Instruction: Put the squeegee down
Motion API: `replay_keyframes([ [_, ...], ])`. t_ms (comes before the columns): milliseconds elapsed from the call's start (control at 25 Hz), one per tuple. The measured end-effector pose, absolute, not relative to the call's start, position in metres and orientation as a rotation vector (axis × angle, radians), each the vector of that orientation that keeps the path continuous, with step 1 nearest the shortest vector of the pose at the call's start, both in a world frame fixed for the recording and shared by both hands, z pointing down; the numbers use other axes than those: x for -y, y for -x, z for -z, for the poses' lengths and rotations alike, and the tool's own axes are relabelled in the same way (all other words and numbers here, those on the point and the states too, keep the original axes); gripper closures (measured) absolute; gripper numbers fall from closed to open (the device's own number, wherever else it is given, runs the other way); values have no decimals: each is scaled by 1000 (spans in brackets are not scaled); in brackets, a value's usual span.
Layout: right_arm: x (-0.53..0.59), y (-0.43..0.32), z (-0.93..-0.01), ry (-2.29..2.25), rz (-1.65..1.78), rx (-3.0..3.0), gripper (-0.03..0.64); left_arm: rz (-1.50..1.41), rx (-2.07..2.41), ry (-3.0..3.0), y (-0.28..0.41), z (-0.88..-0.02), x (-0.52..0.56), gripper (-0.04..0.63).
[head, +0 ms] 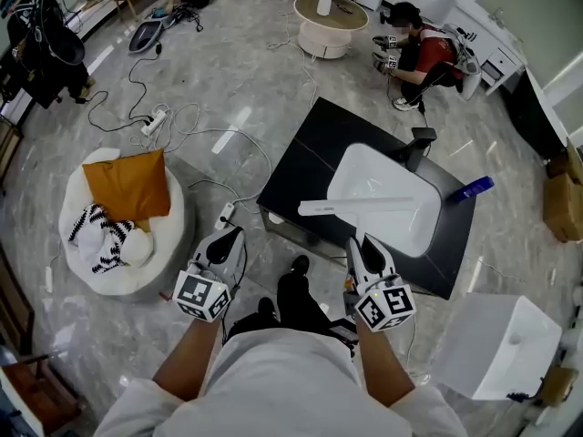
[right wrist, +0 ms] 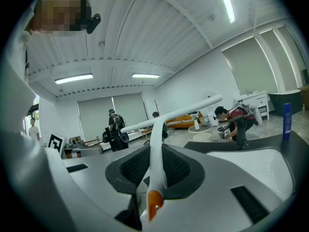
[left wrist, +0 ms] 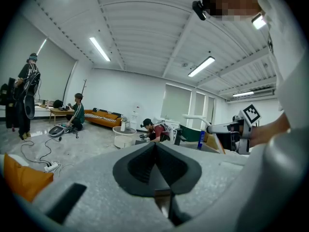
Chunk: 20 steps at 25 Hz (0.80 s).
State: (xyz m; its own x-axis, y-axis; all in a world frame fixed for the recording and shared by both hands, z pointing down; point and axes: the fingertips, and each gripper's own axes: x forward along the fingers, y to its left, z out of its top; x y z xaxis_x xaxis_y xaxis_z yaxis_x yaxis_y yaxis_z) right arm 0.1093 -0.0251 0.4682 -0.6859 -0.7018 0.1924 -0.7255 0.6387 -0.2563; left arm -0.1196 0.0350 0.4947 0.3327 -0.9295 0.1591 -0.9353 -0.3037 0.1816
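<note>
Orange-tipped at its near end, the white plastic squeegee (right wrist: 155, 163) runs up between the right gripper's (right wrist: 153, 146) jaws, which are closed on its slim handle. Its long pale blade bar lies crosswise over the near half of the white rectangular basin (head: 387, 173). Whether the bar touches the basin I cannot tell. The left gripper (left wrist: 155, 148) hangs off the basin's near-left side, well apart from it, jaws pressed together with nothing between them.

The grip is low on the handle, so the heavy bar end has leverage and may swing or twist as it comes down. Letting go too high would probably drop it with a clatter and send it sliding down the smooth bowl. A wide swing might reach the black faucet (head: 417, 144) behind the basin, or the blue bottle (head: 474, 188) at the basin's far-right corner.
</note>
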Motion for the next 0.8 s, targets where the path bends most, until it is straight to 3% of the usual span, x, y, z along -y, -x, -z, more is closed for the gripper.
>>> replay_keyframes([
  [800,212,-94,-483,-1224,-686,2758,538,-151,1682,-2366,119,-485,156,584],
])
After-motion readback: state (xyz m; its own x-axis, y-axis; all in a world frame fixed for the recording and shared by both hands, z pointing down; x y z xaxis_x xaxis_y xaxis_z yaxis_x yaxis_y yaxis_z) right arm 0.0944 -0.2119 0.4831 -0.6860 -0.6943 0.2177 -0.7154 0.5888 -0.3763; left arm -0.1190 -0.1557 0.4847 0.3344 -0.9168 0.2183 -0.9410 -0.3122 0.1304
